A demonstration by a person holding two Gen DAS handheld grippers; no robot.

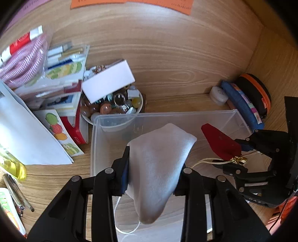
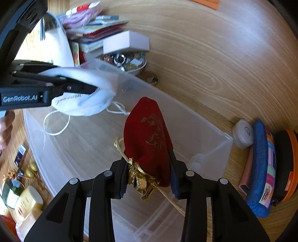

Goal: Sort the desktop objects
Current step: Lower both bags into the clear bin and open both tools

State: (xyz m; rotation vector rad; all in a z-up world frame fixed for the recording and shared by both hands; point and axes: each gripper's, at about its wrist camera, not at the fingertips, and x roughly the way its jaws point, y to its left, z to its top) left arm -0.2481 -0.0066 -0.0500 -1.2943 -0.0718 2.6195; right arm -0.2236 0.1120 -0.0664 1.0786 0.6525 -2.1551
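Clear plastic bin [image 1: 186, 119] on wooden desk [image 1: 167, 55], left gripper [image 1: 154, 176] over it pinching white drawstring pouch [image 1: 160, 163], right gripper [image 2: 149, 178] beside, pinching red velvet pouch [image 2: 149, 141] above bin, bowl of trinkets [image 1: 113, 106] behind bin's far corner

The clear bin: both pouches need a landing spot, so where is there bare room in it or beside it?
The clear bin floor is bare under the white pouch and red pouch. Bare wood lies behind it, up to the orange paper. Crowded: bead bowl and packets at one end, blue case at the other.
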